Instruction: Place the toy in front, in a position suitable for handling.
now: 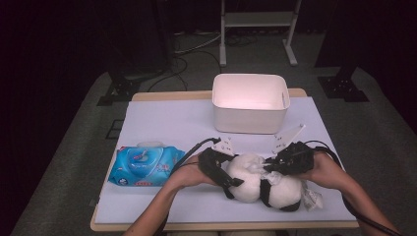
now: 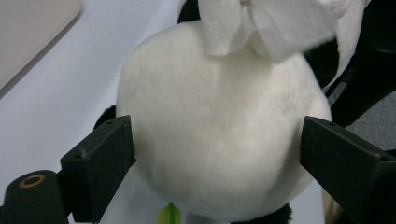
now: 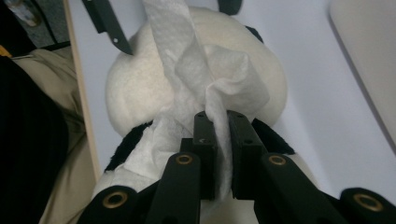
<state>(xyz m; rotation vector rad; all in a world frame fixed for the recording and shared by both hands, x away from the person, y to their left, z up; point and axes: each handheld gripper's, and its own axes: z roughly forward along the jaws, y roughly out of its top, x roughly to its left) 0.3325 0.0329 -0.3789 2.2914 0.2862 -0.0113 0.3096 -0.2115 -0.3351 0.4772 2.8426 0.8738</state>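
High view: plush panda (image 1: 260,184) on desk (image 1: 172,123) btwn grippers. Left gripper (image 1: 220,169) spread wide around head (not clamped); right gripper (image 1: 275,164) pinches tissue (image 1: 256,166) atop panda.

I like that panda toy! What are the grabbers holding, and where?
The right hand-held gripper pinches a white wipe by a fold. The left hand-held gripper straddles the panda's head.

My two black tools, left tool (image 1: 223,178), right tool (image 1: 275,164), brass-ringed screw holes, grey three-cornered plates, black trailing cables, bare forearms
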